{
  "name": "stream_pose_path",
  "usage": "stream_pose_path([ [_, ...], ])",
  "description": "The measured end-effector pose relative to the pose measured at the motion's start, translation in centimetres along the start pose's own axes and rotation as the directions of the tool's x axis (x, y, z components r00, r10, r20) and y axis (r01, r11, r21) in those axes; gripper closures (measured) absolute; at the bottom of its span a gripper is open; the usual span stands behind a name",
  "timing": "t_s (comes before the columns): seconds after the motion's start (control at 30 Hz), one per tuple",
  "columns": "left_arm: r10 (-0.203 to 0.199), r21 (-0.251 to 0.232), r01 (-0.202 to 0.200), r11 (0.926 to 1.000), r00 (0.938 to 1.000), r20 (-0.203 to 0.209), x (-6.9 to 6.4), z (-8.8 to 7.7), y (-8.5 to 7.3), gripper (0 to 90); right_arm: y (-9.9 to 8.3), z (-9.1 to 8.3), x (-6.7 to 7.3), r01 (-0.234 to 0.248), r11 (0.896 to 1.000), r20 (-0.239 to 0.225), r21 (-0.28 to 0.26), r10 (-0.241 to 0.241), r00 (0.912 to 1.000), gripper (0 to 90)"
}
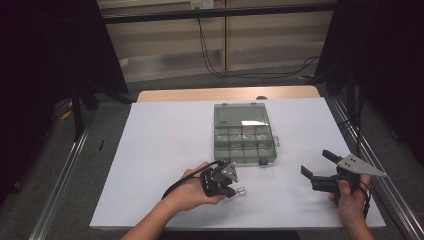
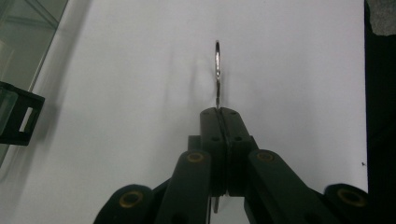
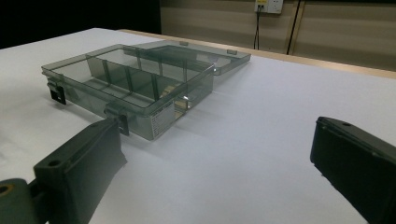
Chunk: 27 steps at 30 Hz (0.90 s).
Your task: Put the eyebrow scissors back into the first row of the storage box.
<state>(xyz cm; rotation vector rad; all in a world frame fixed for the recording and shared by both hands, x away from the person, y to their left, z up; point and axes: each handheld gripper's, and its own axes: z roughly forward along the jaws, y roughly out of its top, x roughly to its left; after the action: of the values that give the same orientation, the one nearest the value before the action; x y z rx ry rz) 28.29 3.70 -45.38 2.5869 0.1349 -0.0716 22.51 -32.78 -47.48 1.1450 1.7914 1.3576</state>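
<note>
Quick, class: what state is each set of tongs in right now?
Left tongs: shut on a thin metal ring.
Right tongs: open, holding nothing, facing the clear compartment box.

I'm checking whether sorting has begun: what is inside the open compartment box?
The compartment box, its lid folded flat behind, shows bare dividers; every compartment in sight looks empty. The smoky near wall hides the floors of the closest cells.
</note>
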Motion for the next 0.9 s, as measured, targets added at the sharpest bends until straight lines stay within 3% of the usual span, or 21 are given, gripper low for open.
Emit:
stream_pose_path([
  [0.9,-0.044,-0.045,0.044,0.998,0.999,-0.001,2.1,-1.5,1.2,90.0,0.0,-0.1,0.1,0.01,1.0,-0.01,-0.012,-0.01,0.9999,1.4],
])
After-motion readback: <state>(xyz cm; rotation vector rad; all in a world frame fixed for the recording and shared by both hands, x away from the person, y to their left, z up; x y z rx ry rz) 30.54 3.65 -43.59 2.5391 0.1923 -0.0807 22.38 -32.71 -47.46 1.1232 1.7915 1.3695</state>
